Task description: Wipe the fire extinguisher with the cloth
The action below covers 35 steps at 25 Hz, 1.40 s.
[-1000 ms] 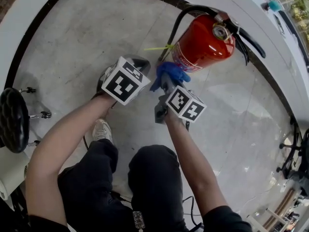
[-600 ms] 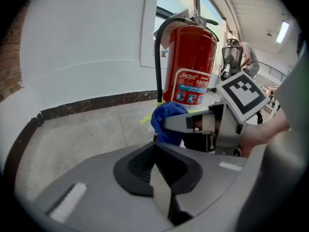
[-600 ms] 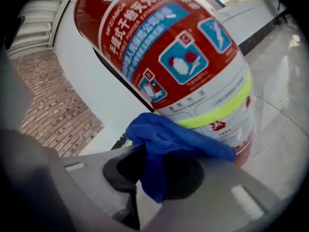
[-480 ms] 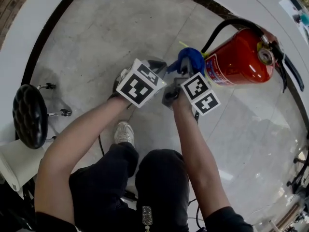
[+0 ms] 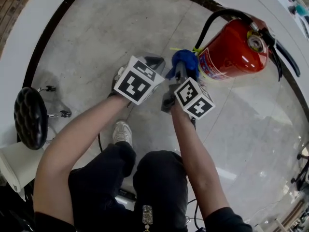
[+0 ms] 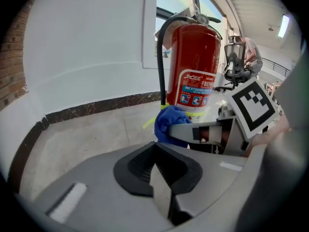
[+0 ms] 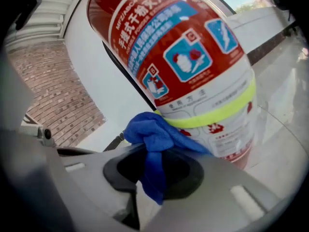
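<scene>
Two grippers are down near the floor (image 5: 96, 28), and only one of them is working. The right gripper (image 7: 154, 173) has its jaws clamped on a bunched blue cloth (image 7: 157, 132), a tail of which hangs between them. The left gripper (image 6: 157, 153) is pressed fully together on nothing and hovers just beside its partner. The fire extinguisher (image 5: 231, 50) stands upright on the floor close to the white wall, with its black hose (image 6: 160, 57) running down one side. The front of the cloth sits at the lower part of the red cylinder, by the yellow band (image 7: 227, 108) under the printed label (image 7: 178, 47). It looks to be touching there, though the contact itself is hard to confirm. I judge this to be the wiping step at its start, with most of the body yet to be covered. The next move calls for pressing the cloth to the curved surface and sweeping it along and around the cylinder. The grip must be tight enough that the cloth does not slip out, and the push gentle enough that the extinguisher does not tip.
</scene>
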Each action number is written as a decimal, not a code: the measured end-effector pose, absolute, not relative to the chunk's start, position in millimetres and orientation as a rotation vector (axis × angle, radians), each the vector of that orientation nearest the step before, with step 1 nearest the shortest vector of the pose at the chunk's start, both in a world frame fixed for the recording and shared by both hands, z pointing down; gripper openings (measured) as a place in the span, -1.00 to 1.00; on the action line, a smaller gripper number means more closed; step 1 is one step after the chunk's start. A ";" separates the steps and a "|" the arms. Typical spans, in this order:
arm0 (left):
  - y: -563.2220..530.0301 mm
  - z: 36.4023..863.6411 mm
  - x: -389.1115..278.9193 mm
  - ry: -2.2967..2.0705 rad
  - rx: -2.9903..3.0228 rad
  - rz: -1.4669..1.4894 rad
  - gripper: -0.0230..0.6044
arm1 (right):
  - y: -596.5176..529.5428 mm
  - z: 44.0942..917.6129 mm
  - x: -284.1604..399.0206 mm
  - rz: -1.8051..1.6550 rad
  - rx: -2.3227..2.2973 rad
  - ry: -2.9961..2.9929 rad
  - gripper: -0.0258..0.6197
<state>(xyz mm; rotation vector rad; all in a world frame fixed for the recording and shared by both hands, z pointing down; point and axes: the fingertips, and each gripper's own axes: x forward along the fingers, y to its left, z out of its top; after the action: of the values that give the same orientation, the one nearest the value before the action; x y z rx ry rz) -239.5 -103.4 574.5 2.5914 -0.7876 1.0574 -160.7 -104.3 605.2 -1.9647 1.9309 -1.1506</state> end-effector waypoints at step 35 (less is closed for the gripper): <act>-33.6 632.2 -181.4 -0.727 2.557 0.927 -0.91 | -20.5 688.0 -25.4 -1.134 -2.207 2.498 -0.65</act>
<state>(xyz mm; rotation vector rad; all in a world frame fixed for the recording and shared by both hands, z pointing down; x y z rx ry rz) -181.4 -33.6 632.2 2.5572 -0.7273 0.9265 -25.4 -20.5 688.0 -2.2068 2.4977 -1.1344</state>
